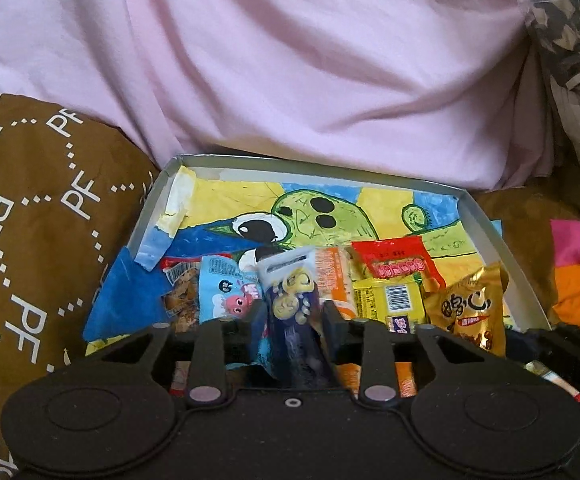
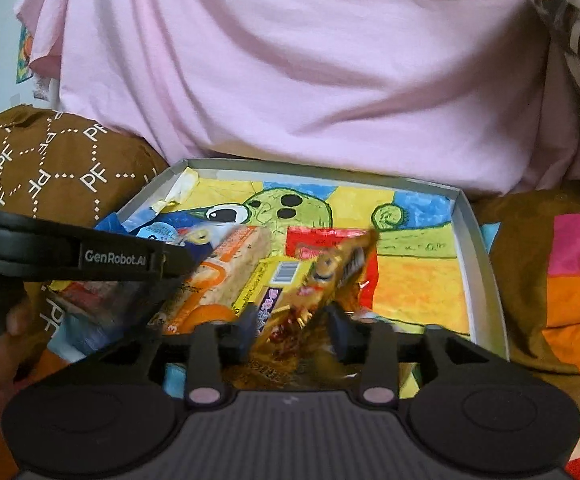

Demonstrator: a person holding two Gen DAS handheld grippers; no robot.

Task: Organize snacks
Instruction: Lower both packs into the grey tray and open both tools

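A shallow white box (image 1: 485, 216) lined with a green cartoon drawing lies on the bed; it also shows in the right wrist view (image 2: 477, 224). Several snack packets lie at its near end. My left gripper (image 1: 291, 312) is shut on a dark purple packet with yellow rings (image 1: 290, 296), held over the box's near end. My right gripper (image 2: 291, 316) is shut on a gold packet (image 2: 329, 272), blurred and tilted, over the box; the same gold packet shows in the left wrist view (image 1: 469, 308). The left gripper's body (image 2: 90, 258) crosses the right view's left side.
In the box lie a blue packet (image 1: 230, 288), an orange-and-white bar (image 2: 226, 276), a yellow packet (image 1: 389, 300) and a red packet (image 1: 397, 264). A pink sheet (image 1: 290, 60) rises behind the box. A brown patterned pillow (image 1: 30, 220) is left, colourful bedding (image 2: 577, 272) right.
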